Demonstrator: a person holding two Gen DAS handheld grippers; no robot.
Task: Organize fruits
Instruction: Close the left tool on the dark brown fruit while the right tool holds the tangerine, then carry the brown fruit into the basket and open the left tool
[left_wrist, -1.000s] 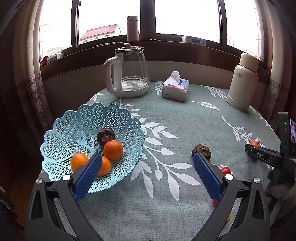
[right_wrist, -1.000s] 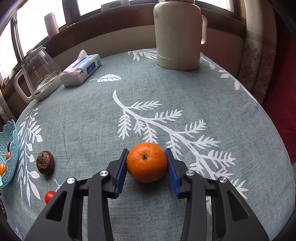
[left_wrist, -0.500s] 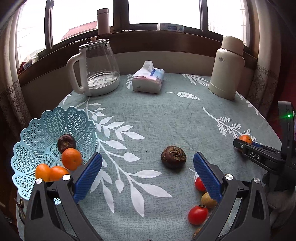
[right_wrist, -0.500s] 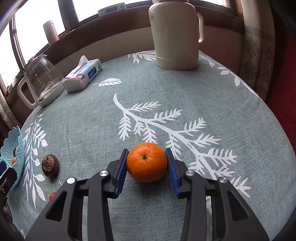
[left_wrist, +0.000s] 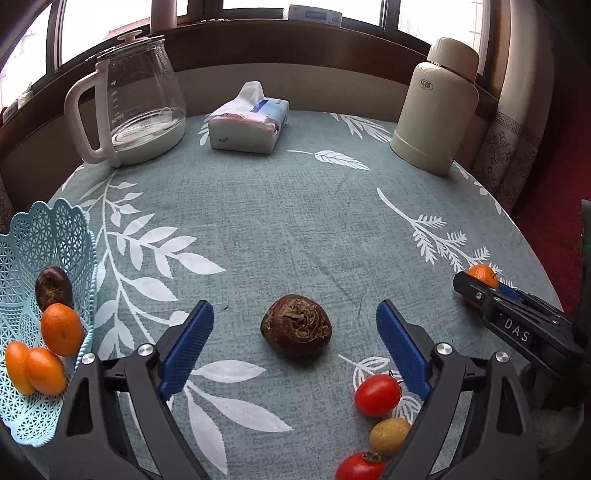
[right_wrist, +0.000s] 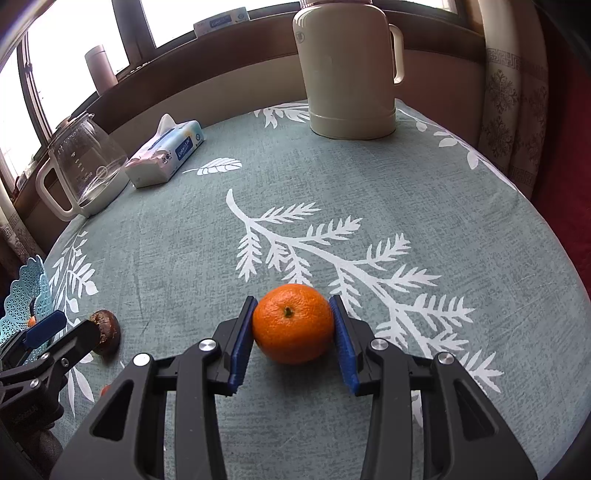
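Observation:
My left gripper (left_wrist: 294, 332) is open, its blue pads on either side of a dark brown wrinkled fruit (left_wrist: 296, 331) that lies on the tablecloth, not touching it. At the left edge stands a light blue lattice basket (left_wrist: 44, 236) holding three oranges (left_wrist: 61, 329) and another dark fruit (left_wrist: 53, 288). My right gripper (right_wrist: 293, 332) is shut on an orange (right_wrist: 293, 323) that rests on the cloth; the same orange (left_wrist: 482, 275) shows at the far right of the left wrist view. Two cherry tomatoes (left_wrist: 377, 394) and a small yellow fruit (left_wrist: 389, 437) lie by the left gripper's right finger.
At the back stand a glass kettle (left_wrist: 136, 99), a tissue pack (left_wrist: 249, 123) and a cream thermos (left_wrist: 436, 107). The round table (left_wrist: 295, 221) has a grey-green leaf-print cloth; its edge drops off at the right beside a curtain (left_wrist: 517, 110).
The left gripper swung right from the basket and now straddles the dark fruit. The right gripper stayed shut on its orange, the view shifting slightly.

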